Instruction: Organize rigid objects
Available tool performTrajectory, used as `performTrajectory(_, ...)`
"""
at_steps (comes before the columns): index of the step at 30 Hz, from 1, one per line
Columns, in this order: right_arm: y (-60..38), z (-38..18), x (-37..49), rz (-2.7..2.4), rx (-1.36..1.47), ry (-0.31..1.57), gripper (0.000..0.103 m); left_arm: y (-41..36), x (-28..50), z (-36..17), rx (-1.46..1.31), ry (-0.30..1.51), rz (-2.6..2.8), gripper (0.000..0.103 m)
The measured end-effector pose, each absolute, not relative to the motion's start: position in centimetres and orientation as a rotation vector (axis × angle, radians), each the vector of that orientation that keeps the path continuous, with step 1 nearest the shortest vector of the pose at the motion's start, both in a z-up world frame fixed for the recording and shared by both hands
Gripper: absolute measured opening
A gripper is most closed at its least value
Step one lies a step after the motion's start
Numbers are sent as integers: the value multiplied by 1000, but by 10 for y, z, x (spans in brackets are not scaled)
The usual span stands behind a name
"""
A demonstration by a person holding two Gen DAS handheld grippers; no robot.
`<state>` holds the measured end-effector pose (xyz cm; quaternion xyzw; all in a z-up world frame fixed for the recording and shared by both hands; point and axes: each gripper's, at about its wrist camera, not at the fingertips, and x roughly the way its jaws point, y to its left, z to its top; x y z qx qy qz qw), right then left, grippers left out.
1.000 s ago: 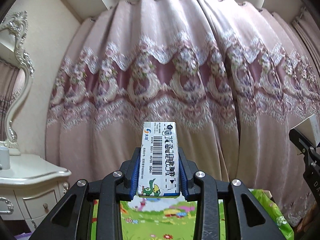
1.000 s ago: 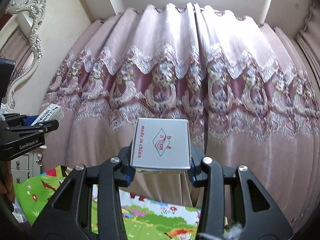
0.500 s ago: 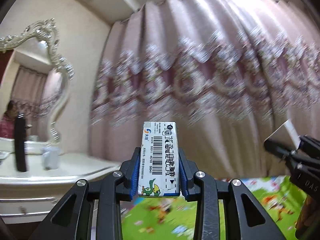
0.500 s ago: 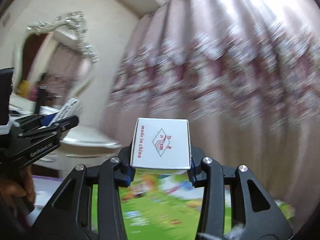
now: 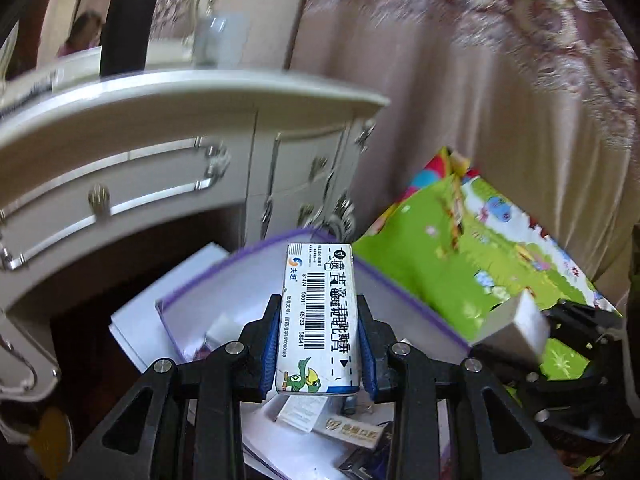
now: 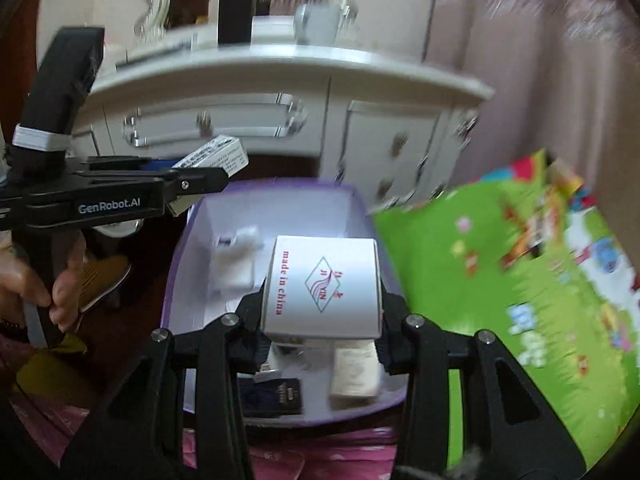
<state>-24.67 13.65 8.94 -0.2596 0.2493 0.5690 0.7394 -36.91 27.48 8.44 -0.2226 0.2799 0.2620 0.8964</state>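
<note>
My left gripper (image 5: 318, 320) is shut on a narrow white carton with a barcode (image 5: 319, 316), held upright over a purple-rimmed white box (image 5: 208, 280). My right gripper (image 6: 322, 292) is shut on a white "made in china" box (image 6: 320, 286), above the same purple-rimmed box (image 6: 276, 204). Inside that box lie small white packets (image 6: 236, 256), a dark booklet (image 6: 272, 398) and a beige packet (image 6: 354, 374). The left gripper (image 6: 200, 180) with its carton (image 6: 214, 156) shows at the left of the right wrist view. The right gripper's box (image 5: 516, 324) shows at the right of the left wrist view.
A white dresser (image 6: 280, 80) with drawers stands just behind the box, a cup (image 6: 316, 24) on top. A green cartoon play mat (image 6: 520, 280) lies to the right, with a pink curtain (image 5: 480, 80) behind it. A person's hand (image 6: 32, 280) holds the left gripper's handle.
Both grippers have swung down and to the left, from facing the curtain to pointing at the purple-rimmed box in front of the dresser. Each still grips its carton.
</note>
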Motion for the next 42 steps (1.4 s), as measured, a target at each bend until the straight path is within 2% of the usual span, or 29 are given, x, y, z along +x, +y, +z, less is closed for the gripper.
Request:
performTrajectory(4, 162, 64, -238, 1290, -579, 624, 45, 288, -362, 66, -480, 618, 591, 35)
performTrajectory(6, 171, 55, -236, 1298, -570, 647, 46, 292, -358, 60, -495, 623, 609, 38)
performTrajectory(7, 173, 50, -234, 1292, -570, 660, 50, 293, -357, 59, -497, 630, 608, 53)
performTrajectory(8, 174, 47, -233, 1292, -568, 685, 54, 294, -355, 59, -502, 630, 600, 78)
performTrajectory(10, 172, 44, -230, 1295, -546, 721, 71, 292, -358, 61, -513, 603, 594, 100)
performTrajectory(11, 169, 44, -230, 1293, -535, 723, 73, 288, -359, 63, -504, 582, 600, 103)
performTrajectory(16, 144, 67, -224, 1232, -538, 677, 87, 276, -356, 81, -403, 579, 671, 103)
performTrajectory(22, 126, 85, -214, 1159, -644, 725, 88, 247, -344, 111, -198, 633, 822, 103)
performTrajectory(28, 102, 102, -207, 1138, -675, 762, 88, 205, -358, 154, -192, 535, 744, 103)
performTrajectory(30, 94, 104, -207, 1137, -636, 773, 88, 205, -360, 150, -243, 517, 683, 103)
performTrajectory(33, 88, 98, -209, 1143, -616, 810, 88, 213, -346, 137, -259, 622, 686, 103)
performTrajectory(42, 94, 68, -233, 1123, -774, 804, 88, 227, -337, 97, -265, 766, 748, 103)
